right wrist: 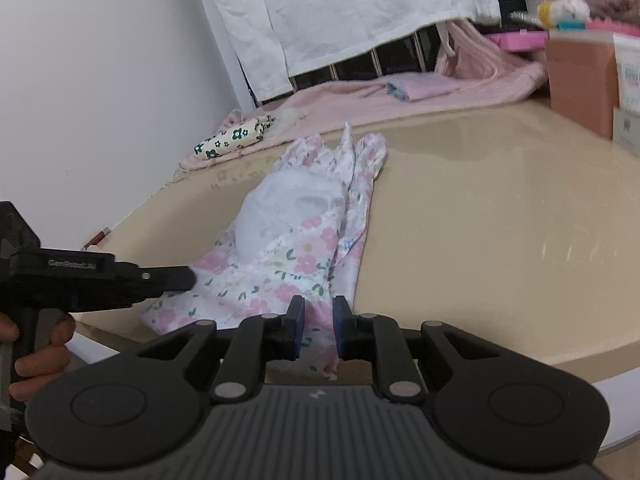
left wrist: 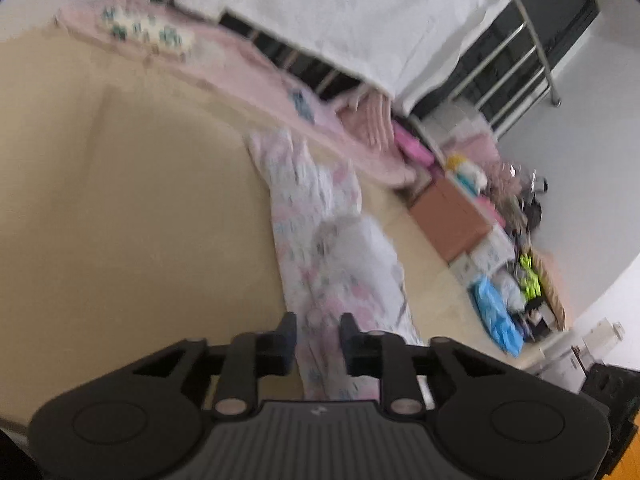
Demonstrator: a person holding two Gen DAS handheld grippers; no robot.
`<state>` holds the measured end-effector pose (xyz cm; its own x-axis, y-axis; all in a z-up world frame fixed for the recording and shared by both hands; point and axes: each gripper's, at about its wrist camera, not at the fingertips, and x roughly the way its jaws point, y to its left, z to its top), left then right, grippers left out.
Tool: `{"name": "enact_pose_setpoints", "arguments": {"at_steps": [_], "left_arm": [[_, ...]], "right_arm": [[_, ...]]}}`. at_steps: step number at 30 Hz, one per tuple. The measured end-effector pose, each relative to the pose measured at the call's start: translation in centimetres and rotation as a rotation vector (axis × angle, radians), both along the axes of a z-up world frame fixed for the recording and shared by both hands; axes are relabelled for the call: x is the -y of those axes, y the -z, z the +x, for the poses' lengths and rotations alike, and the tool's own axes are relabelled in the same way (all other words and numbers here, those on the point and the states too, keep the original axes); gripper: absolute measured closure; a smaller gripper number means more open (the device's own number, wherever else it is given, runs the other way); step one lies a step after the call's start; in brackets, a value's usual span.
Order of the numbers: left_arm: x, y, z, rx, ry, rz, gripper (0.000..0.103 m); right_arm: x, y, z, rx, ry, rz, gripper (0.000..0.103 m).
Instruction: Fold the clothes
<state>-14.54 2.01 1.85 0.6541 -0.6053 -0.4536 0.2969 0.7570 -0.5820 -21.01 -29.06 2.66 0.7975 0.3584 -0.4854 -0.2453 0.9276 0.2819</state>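
Observation:
A white garment with pink flowers (right wrist: 304, 240) lies crumpled on the beige table (right wrist: 500, 220); it also shows in the left wrist view (left wrist: 340, 280). My right gripper (right wrist: 318, 326) is open, its fingers either side of the garment's near edge where it hangs over the table rim. My left gripper (left wrist: 318, 338) is open with the cloth between its fingers. In the right wrist view the left gripper (right wrist: 188, 276) comes in from the left and its tip touches the garment's left edge.
A pink cloth (right wrist: 360, 100) lies along the table's far edge with a small flowered pouch (right wrist: 236, 136) on it. A brown box (right wrist: 580, 80) and clutter stand at the right. A white sheet (right wrist: 340, 12) hangs behind.

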Motion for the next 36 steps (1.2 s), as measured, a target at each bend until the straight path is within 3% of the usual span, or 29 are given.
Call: {"name": "enact_pose_setpoints", "arguments": {"at_steps": [4, 8, 10, 12, 13, 14, 16, 18, 21, 22, 25, 28, 32, 36], "left_arm": [[0.5, -1.6, 0.1, 0.067, 0.02, 0.066, 0.078], [3.1, -0.6, 0.2, 0.043, 0.07, 0.144, 0.084], [3.7, -0.4, -0.2, 0.065, 0.046, 0.211, 0.084], [3.2, -1.3, -0.9, 0.106, 0.019, 0.227, 0.084], [3.2, -2.1, -1.4, 0.144, 0.016, 0.236, 0.083], [3.3, -2.8, -1.9, 0.193, 0.028, 0.244, 0.08], [3.6, -4.0, -2.9, 0.282, 0.061, 0.262, 0.074], [4.5, -3.9, -2.9, 0.327, 0.148, 0.306, 0.073], [5.5, -2.5, -1.5, 0.283, 0.242, 0.382, 0.068], [5.4, -2.0, -1.0, 0.257, 0.263, 0.382, 0.066], [5.0, -1.2, 0.2, 0.199, 0.308, 0.37, 0.065], [4.5, -0.7, 1.0, 0.17, 0.308, 0.365, 0.065], [4.1, -0.4, 0.8, 0.169, 0.262, 0.354, 0.064], [4.9, -0.5, -0.4, 0.185, 0.239, 0.384, 0.064]], "right_arm": [[0.0, -1.5, -0.6, 0.098, -0.049, -0.002, 0.088], [-1.8, -0.5, 0.7, 0.054, -0.079, -0.049, 0.088], [-2.8, 0.3, 1.1, 0.021, -0.06, -0.106, 0.088], [-2.7, -0.3, 0.4, 0.058, -0.072, -0.125, 0.087], [-2.5, -0.8, -0.1, 0.083, -0.08, -0.132, 0.08], [-2.2, -1.2, -0.8, 0.121, -0.096, -0.141, 0.059], [-2.1, -2.1, -1.9, 0.209, -0.178, -0.193, 0.042], [-3.0, -2.4, -2.7, 0.271, -0.306, -0.301, 0.042], [-5.1, -1.0, -2.4, 0.293, -0.538, -0.535, 0.043], [-5.2, -1.0, -2.2, 0.284, -0.557, -0.552, 0.044], [-4.5, -1.4, -1.6, 0.24, -0.542, -0.525, 0.058], [-3.8, -1.8, -0.9, 0.197, -0.527, -0.498, 0.059], [-2.9, -2.4, 0.0, 0.139, -0.507, -0.462, 0.04], [-0.6, -1.6, -0.6, 0.01, -0.159, -0.155, 0.041]]}}
